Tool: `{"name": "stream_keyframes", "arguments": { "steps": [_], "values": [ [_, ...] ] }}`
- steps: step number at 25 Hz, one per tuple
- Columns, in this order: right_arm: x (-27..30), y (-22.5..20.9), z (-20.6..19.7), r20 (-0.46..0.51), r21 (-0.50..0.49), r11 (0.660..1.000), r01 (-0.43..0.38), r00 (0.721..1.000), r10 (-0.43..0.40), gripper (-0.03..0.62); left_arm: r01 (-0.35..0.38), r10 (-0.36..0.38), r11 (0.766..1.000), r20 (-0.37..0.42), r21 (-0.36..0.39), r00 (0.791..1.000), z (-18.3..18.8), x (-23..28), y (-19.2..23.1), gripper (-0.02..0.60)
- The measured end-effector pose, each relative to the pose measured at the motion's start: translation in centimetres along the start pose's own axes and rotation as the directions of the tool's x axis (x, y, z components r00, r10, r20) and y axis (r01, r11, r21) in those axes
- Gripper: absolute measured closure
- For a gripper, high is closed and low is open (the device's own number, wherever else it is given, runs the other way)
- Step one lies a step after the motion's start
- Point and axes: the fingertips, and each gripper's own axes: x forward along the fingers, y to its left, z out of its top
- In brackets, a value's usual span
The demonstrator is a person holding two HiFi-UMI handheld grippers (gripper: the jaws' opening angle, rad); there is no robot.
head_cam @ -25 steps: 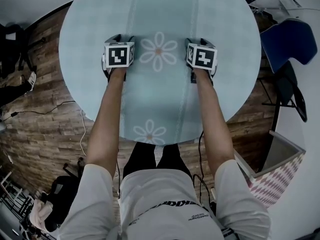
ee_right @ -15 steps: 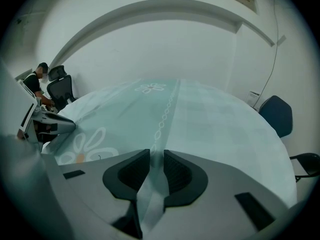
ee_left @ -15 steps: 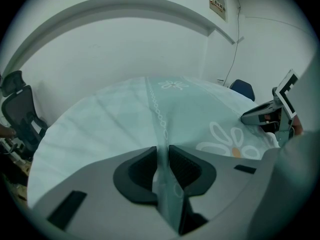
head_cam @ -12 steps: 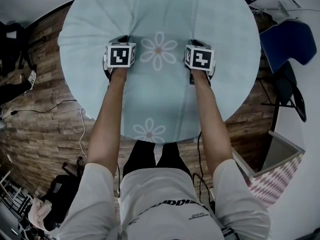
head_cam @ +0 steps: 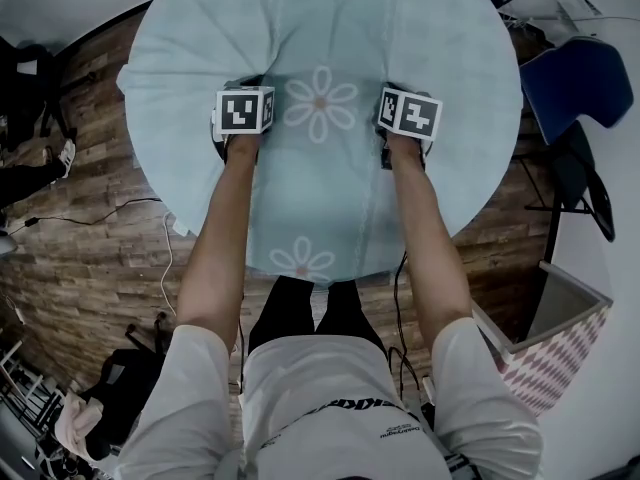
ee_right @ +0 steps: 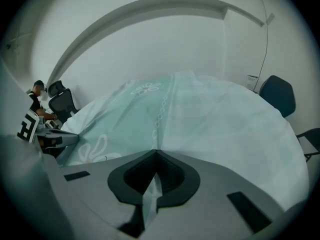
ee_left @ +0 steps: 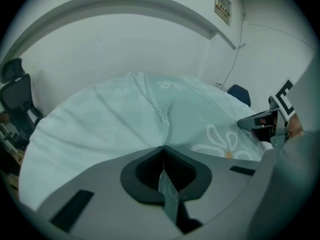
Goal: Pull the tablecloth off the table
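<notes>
tablecloth (head_cam: 330, 28): covers the whole round table, near edge hanging by my legs; round, so no real long axis
left gripper (ee_left: 163, 151): jaws just snapped together, pinching a ridge of cloth left of the middle flower (head_cam: 318, 101)
right gripper (ee_right: 155, 154): same, right of the flower, equally far
pull: most cloth lies beyond both pinches, so straight toward me, I reckon

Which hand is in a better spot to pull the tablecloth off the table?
Neither, probably: they match. The left tool and right tool have each just closed, pinching a fold of the tablecloth, either side of the middle flower. Pulling with both looks best.
</notes>
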Motion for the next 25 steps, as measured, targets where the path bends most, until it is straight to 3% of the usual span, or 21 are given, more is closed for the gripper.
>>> {"name": "stream_keyframes", "arguments": {
  "steps": [11,18,25],
  "values": [
    [-3.6,0.7,-0.9,0.046,-0.009,0.999,-0.039,0.998,0.039,0.56,0.011,-0.013,0.999,0.061,0.039,0.998,-0.8,-3.0,-1.6,0.566],
    [-6.6,1.0,-2.1,0.085,0.04,0.994,-0.101,0.992,0.097,0.56,0.0,0.003,1.0,0.119,-0.026,0.993,-1.5,-6.6,-2.8,0.566],
    [-10.3,1.5,-3.6,0.109,-0.004,0.992,-0.122,0.987,0.122,0.56,-0.002,0.011,0.998,0.148,-0.062,0.989,-3.1,-10.5,-4.4,0.566]
  ]
}}
